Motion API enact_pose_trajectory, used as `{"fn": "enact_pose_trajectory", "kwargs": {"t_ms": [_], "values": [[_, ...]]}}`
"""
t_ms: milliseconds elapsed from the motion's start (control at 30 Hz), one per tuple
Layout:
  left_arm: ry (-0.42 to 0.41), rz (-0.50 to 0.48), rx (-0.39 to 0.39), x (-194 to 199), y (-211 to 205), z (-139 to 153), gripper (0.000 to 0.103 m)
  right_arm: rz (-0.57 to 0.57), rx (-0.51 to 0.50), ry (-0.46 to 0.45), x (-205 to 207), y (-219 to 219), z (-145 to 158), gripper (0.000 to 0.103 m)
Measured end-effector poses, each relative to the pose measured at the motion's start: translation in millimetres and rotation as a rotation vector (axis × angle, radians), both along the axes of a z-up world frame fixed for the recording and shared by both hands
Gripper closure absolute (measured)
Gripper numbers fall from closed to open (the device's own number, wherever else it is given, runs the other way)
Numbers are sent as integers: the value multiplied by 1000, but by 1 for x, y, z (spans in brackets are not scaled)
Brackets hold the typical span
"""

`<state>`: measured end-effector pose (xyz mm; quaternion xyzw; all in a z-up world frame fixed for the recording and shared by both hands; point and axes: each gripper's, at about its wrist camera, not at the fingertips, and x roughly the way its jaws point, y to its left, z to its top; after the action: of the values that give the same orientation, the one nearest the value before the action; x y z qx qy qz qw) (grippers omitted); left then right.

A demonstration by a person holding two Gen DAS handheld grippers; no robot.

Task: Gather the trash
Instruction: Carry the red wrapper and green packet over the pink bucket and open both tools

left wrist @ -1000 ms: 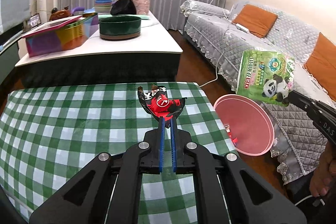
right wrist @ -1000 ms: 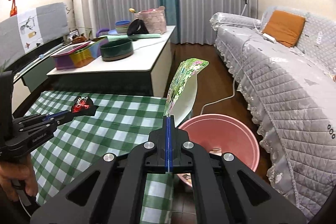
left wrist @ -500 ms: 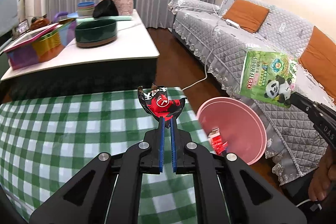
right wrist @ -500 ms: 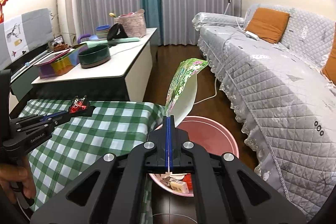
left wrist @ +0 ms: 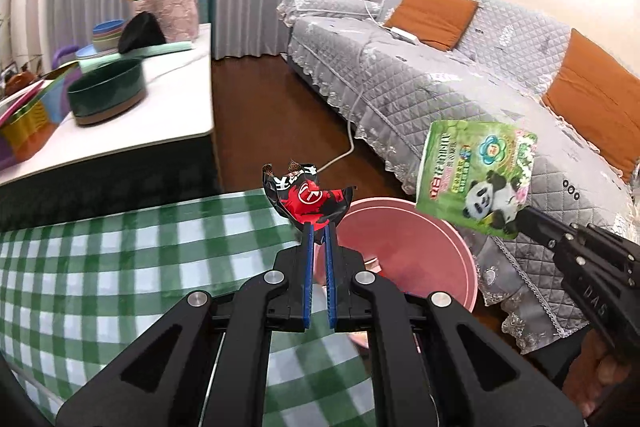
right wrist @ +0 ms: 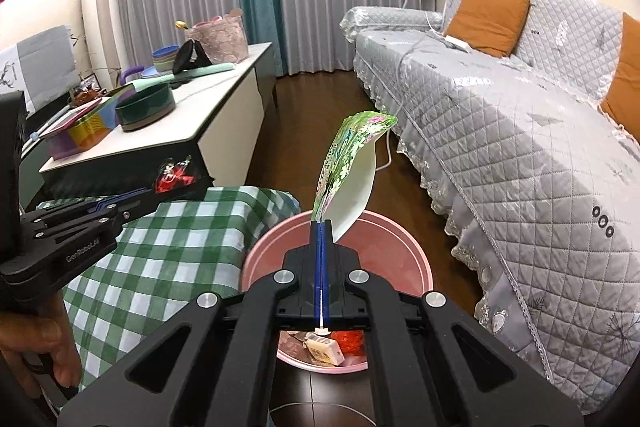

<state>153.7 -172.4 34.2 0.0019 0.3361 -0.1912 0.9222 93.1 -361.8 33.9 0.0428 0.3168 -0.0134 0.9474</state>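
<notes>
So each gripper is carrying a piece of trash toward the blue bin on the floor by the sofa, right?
Almost: the bin is pink, not blue, as the right wrist view shows. The left gripper does hold a red and black wrapper, the right gripper a green panda packet.

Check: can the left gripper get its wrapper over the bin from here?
Probably yes. The left gripper holds the wrapper at the bin rim, nothing between. The right gripper with its green bag crowds the opening.
</notes>
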Motion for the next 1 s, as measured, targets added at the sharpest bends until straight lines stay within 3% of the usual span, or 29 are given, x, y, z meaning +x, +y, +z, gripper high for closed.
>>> {"fn": "enact_pose_trajectory", "kwargs": {"t_ms": [567, 733, 800, 833, 867, 1000], "values": [[61, -123, -11, 24, -57, -29, 98, -17, 5, 66, 13, -17, -22, 103], [99, -159, -8, 27, -65, -35, 81, -39, 1, 85, 15, -19, -26, 99], [94, -149, -11, 25, -61, -35, 78, -48, -9, 95, 15, -19, -28, 84], [93, -145, -14, 24, -59, -34, 78, -57, -17, 96, 14, -18, -28, 65], [94, -142, -17, 23, -57, -33, 77, -66, -23, 93, 13, -18, -28, 58], [73, -126, -27, 15, -43, -23, 61, -93, -11, 81, 7, -22, -21, 55]]}}
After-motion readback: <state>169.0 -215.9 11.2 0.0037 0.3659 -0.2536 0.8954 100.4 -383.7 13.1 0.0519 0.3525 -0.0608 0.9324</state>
